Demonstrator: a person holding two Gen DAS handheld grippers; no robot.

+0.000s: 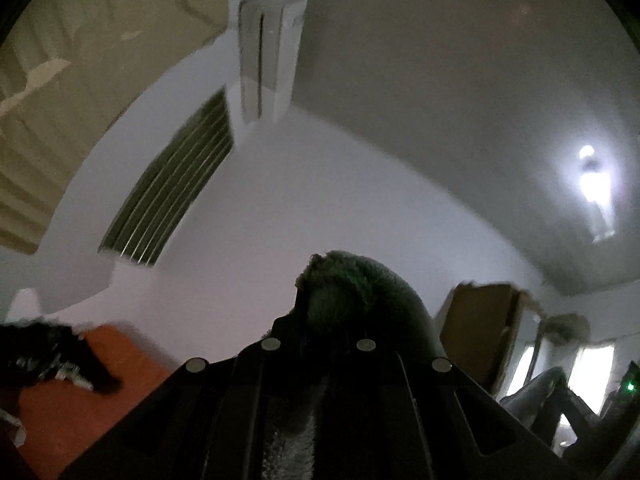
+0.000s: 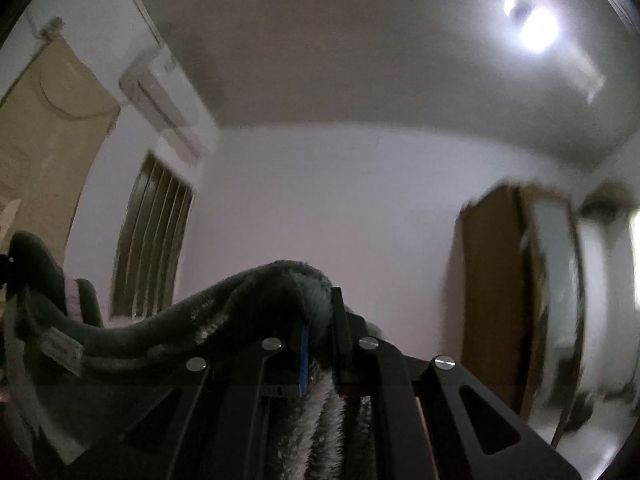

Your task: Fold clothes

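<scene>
Both cameras tilt up toward the walls and ceiling. A dark green fleecy garment [image 1: 352, 292] bulges out from between the fingers of my left gripper [image 1: 310, 320], which is shut on it. My right gripper [image 2: 318, 320] is shut on the same dark fleecy garment [image 2: 276, 284], whose edge runs off to the left as a thick roll, with a clear tag [image 2: 62, 350] on it. At that far left end, the other gripper [image 2: 8, 268] is only partly visible. Pale fleece lining hangs down between the right fingers.
An orange bed surface [image 1: 80, 392] with a black garment [image 1: 48, 356] lies low at left. An air conditioner [image 2: 160, 96], a barred window [image 2: 152, 240] and beige curtains [image 1: 80, 80] fill the left wall. A brown wardrobe [image 2: 500, 292] stands at right. A ceiling lamp [image 2: 536, 28] glares.
</scene>
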